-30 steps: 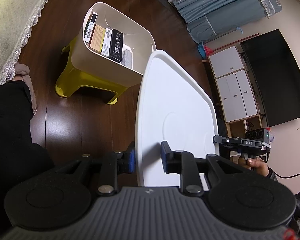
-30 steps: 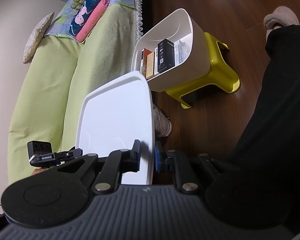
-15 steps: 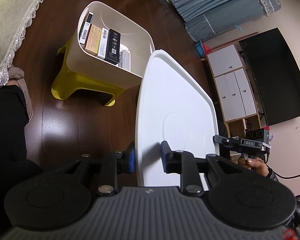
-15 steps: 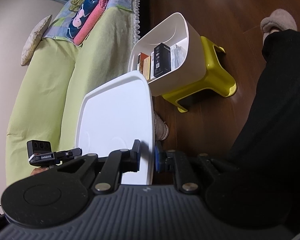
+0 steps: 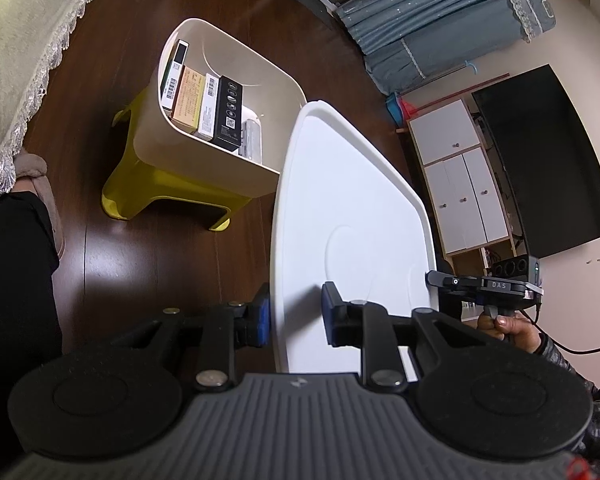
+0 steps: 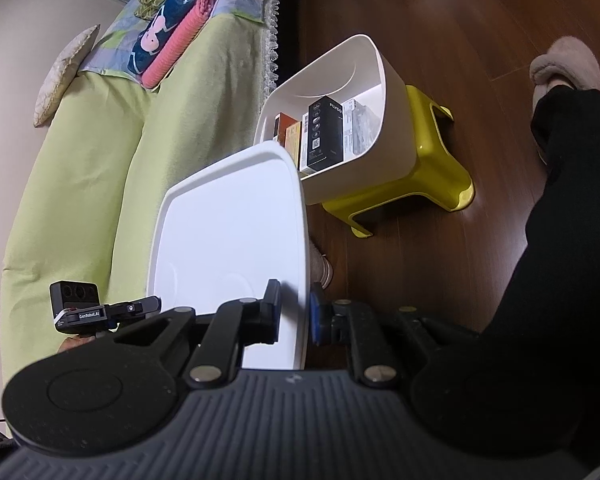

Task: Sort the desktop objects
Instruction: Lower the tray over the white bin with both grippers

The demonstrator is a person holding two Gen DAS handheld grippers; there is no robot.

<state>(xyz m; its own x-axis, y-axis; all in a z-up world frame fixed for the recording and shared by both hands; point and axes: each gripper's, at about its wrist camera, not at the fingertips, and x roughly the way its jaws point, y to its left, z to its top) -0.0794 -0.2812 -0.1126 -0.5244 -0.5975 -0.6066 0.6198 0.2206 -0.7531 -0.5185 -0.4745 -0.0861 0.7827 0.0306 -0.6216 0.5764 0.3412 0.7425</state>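
Bin (image 5: 220, 152) nearer now, white lid (image 5: 352, 208) edge-clamped between both tongs (image 5: 294, 316).

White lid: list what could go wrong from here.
1. The left gripper and right gripper each pinch only an edge of the white lid, so it could slip or tilt.
2. The lid's far corner is near the storage bin on the yellow stool and might knock it.

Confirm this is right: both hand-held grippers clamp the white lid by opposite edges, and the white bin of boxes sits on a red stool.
Not quite. The stool is yellow, not red, as both wrist views show. The rest stands: the left hand-held gripper and right hand-held gripper clamp the white lid by opposite edges, and the white bin of boxes sits on that stool.
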